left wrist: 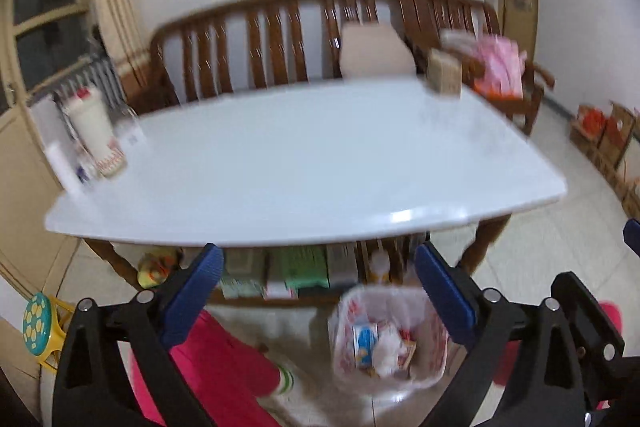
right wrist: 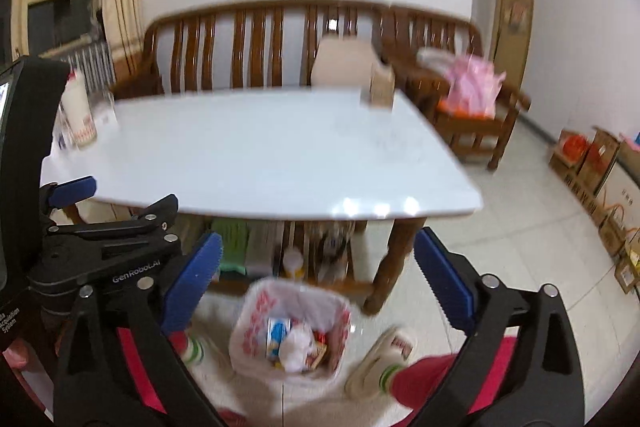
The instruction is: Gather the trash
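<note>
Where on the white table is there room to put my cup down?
The white table is bare across its middle and near edge. Its left end is crowded by a white bottle and small items; a brown box stands at its far right corner.

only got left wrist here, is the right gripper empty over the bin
observer: yes, the right gripper is open, with nothing between its fingers.
operator: floor off to the right, anything there
observer: a slippered foot stands just right of the bin.
</note>
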Demonstrator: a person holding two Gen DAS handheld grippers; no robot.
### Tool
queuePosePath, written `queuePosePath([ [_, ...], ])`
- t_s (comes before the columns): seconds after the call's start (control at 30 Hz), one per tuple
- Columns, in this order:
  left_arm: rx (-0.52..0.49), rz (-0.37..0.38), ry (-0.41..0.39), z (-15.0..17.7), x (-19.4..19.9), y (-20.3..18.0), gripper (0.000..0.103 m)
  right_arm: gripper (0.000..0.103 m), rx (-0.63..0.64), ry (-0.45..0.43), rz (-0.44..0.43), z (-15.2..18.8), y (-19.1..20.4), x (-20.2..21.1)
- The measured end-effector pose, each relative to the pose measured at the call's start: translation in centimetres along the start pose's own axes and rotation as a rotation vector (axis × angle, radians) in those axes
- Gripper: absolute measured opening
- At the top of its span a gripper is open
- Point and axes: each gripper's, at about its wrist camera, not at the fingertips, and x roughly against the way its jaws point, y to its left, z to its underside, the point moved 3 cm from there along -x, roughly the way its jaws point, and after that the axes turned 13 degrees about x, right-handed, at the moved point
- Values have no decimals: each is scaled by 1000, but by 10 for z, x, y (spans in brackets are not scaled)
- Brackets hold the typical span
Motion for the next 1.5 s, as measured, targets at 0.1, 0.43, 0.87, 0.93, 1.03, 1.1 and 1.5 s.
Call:
queuePosePath([
  [0.1, 14, -1, -79, -17, 28, 3, 95, 96, -3, -67, 23, -18, -5, 26],
  [0.43, 44, 14, -268, -49, 103, 9, 95, 96, 12, -223, 110, -51, -9, 91],
  [0.87, 93, 53, -267, -50, 121, 18, 95, 96, 35, -267, 148, -57, 2, 115],
  [0.93, 97, 47, -262, -50, 121, 20, 95, 96, 39, -270, 152, -57, 3, 117],
  [1.03, 95, 36, -273, -50, 124, 21, 95, 96, 40, -270, 149, -57, 4, 116],
  [1.1, 93, 34, -270, -50, 124, 21, 95, 96, 39, -269, 147, -57, 4, 117],
  [1.5, 88, 26, -243, -49, 119, 22, 95, 96, 43, -253, 153, -56, 6, 113],
])
